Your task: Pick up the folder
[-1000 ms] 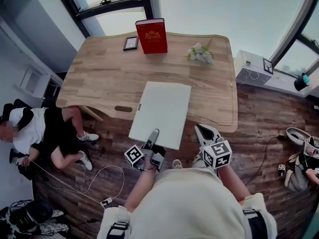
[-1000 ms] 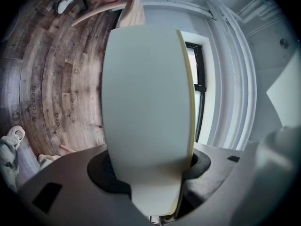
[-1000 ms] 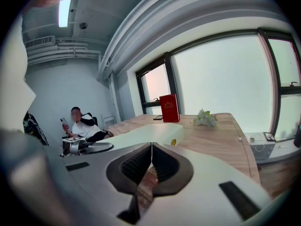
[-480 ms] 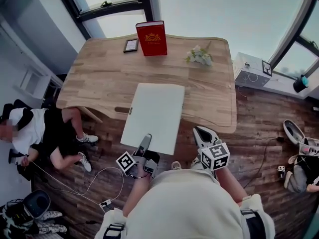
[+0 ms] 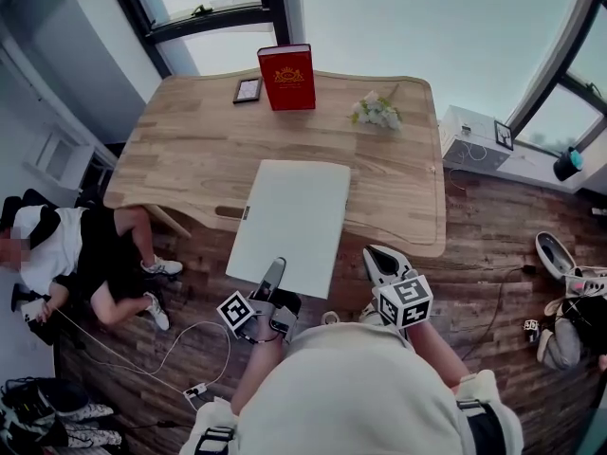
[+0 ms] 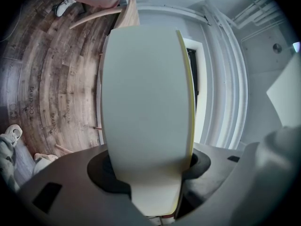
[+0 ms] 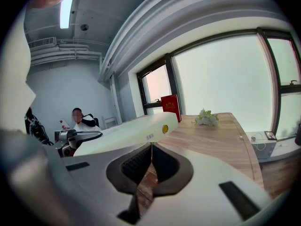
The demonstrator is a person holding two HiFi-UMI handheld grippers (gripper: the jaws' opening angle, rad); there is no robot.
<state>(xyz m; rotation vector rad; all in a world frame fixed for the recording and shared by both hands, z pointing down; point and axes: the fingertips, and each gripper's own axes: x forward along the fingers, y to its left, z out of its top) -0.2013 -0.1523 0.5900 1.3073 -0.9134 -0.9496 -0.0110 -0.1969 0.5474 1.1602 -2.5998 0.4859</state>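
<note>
While the left claw (image 5: 276, 271) clamps the near short edge of the folder (image 5: 289, 221), the folder's long axis runs straight away from it, far half above the tabletop (image 5: 190, 150); the right claw (image 5: 381, 260), clenched and empty, sits beside the folder's near right corner.

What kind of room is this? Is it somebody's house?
Probably an office or workroom, not a house. A big wooden desk stands by tall windows, a red book is propped on it, and a person sits beside it.
</note>
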